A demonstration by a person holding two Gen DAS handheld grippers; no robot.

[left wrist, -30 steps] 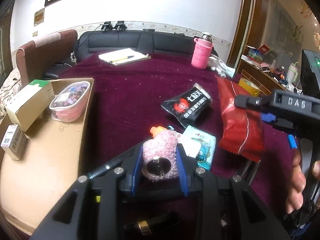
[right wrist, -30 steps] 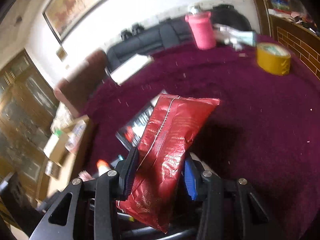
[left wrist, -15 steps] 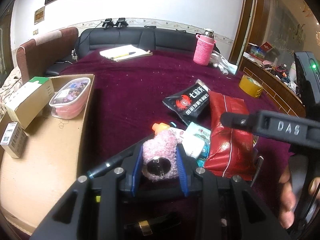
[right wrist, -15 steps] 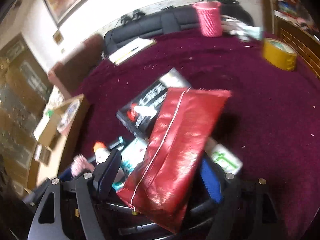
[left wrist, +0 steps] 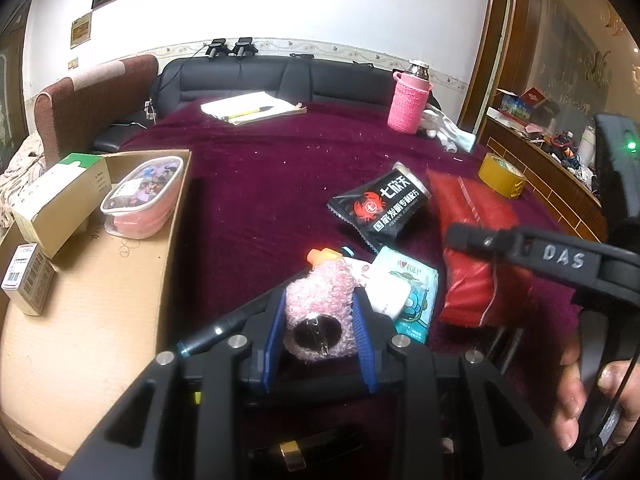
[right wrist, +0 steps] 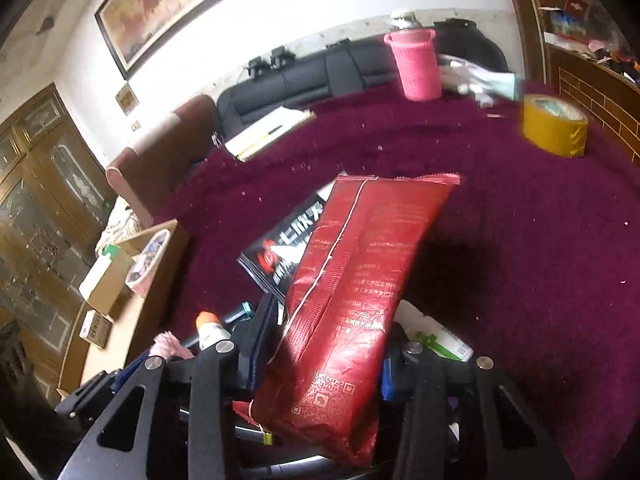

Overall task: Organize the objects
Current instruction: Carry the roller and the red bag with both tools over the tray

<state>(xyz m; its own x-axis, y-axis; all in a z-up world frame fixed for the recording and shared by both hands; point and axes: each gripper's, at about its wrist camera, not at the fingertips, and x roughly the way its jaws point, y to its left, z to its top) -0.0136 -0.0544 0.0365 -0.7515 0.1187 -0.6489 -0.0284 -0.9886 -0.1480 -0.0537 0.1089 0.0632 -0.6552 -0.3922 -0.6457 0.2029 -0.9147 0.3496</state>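
meanwhile the left gripper point(left wrist: 318, 326) is clamping a fuzzy pink item point(left wrist: 320, 304), the right gripper point(right wrist: 320, 356) is closing on the red packet point(right wrist: 352, 300), and seemingly only three things are sitting in the cardboard box point(left wrist: 104, 304) far left.

Readable lettering on the right gripper, a black packet and a pale blue pack

The right gripper point(left wrist: 472, 236) is showing the raised letters "DAS" on its black side arm in the left wrist view. The black snack packet point(left wrist: 378, 210) is carrying large white Chinese characters beside a red crab emblem, with a second row of white characters below; they are too slanted to copy with certainty. The pale blue pack point(left wrist: 414, 298) is displaying small letters near its top that seem to read "HJEP", though this is unsure. The red bag point(right wrist: 352, 300) is bearing fine gold print and square codes, all too small to read.
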